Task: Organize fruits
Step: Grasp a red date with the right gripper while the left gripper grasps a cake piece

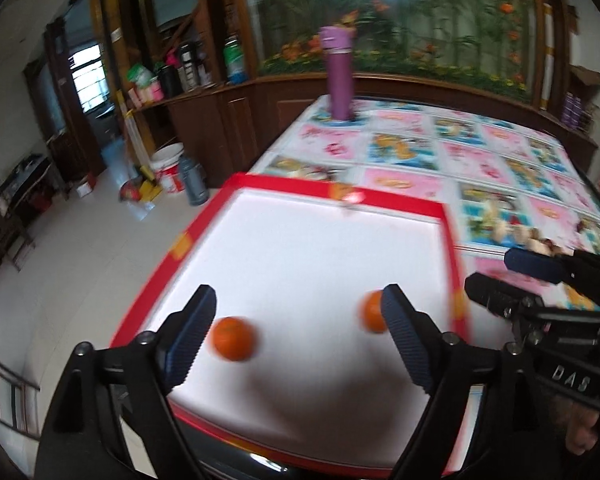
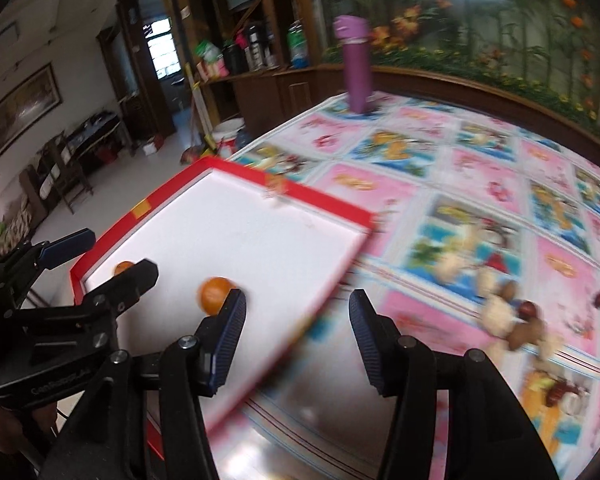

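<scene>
A red-rimmed white tray (image 1: pixel 340 194) lies at the table's near left corner; it also shows in the right wrist view (image 2: pixel 324 204). Two oranges sit in it: one (image 1: pixel 235 338) between my left fingers, one (image 1: pixel 372 312) behind the left gripper's right finger. In the right wrist view they are the near orange (image 2: pixel 216 295) and the far orange (image 2: pixel 123 268). My left gripper (image 1: pixel 298 320) is open and empty above the tray. My right gripper (image 2: pixel 298 312) is open and empty over the tray's right edge; it also shows in the left wrist view (image 1: pixel 490 274). Loose nuts and small fruits (image 2: pixel 508 308) lie on the tablecloth at right.
A purple bottle (image 1: pixel 340 74) stands at the table's far edge. The table carries a colourful cartoon cloth (image 2: pixel 480 184). Wooden cabinets with bottles (image 1: pixel 188 68) stand behind, and a bucket (image 1: pixel 168 172) on the floor at left.
</scene>
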The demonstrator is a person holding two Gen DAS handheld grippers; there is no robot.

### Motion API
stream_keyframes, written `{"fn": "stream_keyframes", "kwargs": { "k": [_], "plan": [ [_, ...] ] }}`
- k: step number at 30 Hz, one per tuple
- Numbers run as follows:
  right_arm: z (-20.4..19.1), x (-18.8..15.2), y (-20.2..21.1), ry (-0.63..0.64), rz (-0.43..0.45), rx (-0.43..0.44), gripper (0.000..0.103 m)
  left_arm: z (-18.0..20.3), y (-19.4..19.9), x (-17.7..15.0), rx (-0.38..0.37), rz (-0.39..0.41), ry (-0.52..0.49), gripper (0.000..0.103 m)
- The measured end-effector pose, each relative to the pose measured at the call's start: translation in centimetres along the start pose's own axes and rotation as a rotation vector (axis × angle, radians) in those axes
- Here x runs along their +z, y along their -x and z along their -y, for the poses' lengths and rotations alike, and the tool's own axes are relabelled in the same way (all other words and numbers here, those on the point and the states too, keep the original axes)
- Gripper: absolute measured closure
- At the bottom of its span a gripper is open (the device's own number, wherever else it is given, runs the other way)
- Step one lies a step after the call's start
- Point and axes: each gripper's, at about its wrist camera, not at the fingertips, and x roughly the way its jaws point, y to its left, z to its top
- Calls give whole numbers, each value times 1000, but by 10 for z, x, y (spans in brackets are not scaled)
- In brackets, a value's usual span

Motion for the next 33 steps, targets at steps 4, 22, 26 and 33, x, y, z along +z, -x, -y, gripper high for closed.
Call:
{"fn": "stream_keyframes", "kwargs": {
  "k": [4,22,26,33],
  "plan": [
    [45,-16,32,-27,23,-79,50,44,11,0,-100,3,-82,15],
    [160,-64,53,-187,-53,-211,49,189,2,-16,-311,-108,-287,15],
    [159,-61,39,-175,-83,-200,50,196,-9,-18,-330,-143,-285,15],
    [163,-61,17,-189,-148,-192,74,201,-19,-17,-350,-170,-278,15]
  ]
}}
